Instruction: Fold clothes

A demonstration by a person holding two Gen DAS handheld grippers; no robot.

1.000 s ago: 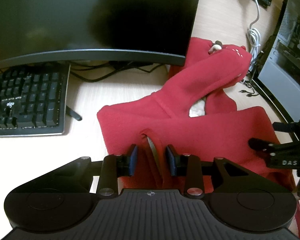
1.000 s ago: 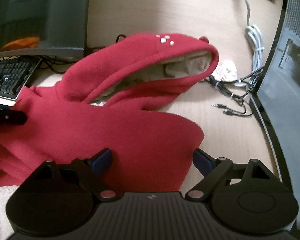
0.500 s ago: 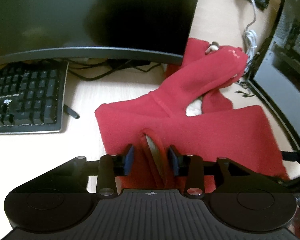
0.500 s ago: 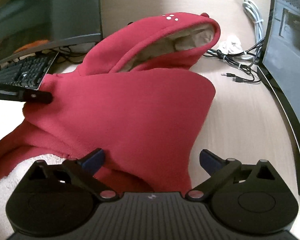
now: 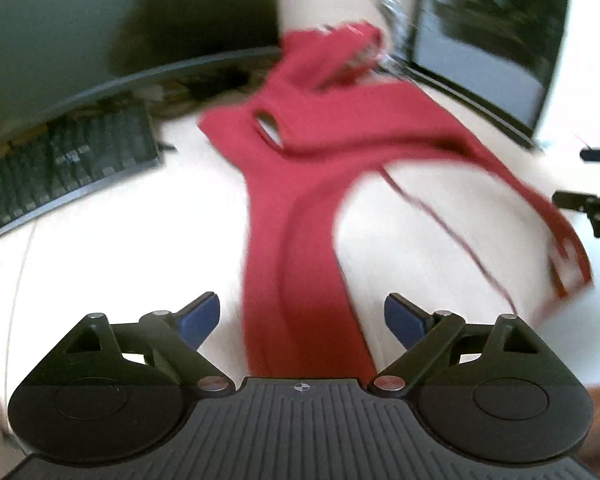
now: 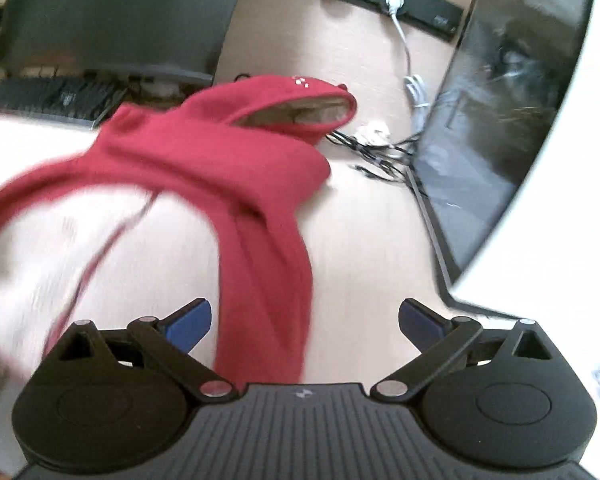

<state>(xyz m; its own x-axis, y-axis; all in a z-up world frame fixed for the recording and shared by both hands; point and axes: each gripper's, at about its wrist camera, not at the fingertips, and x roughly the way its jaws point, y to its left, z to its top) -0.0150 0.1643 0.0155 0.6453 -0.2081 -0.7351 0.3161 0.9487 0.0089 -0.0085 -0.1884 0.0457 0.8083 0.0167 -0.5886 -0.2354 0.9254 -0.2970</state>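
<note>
While the red hooded garment (image 5: 332, 132) lies spread on the pale wooden desk (image 6: 364, 240) in front of the dark monitor (image 5: 100, 20), both grippers hang over it with their blue-padded fingers wide apart and gripping nothing. A red strip of the garment runs between the fingers of the left gripper (image 5: 302, 316); another runs between those of the right gripper (image 6: 305, 320). The hood (image 6: 296, 104), cream-lined, sits beside the monitor, toward a tangle of black cables (image 6: 376, 148). The keyboard (image 5: 64, 164) rests below the monitor. Much of the cloth is motion-blurred.
</note>
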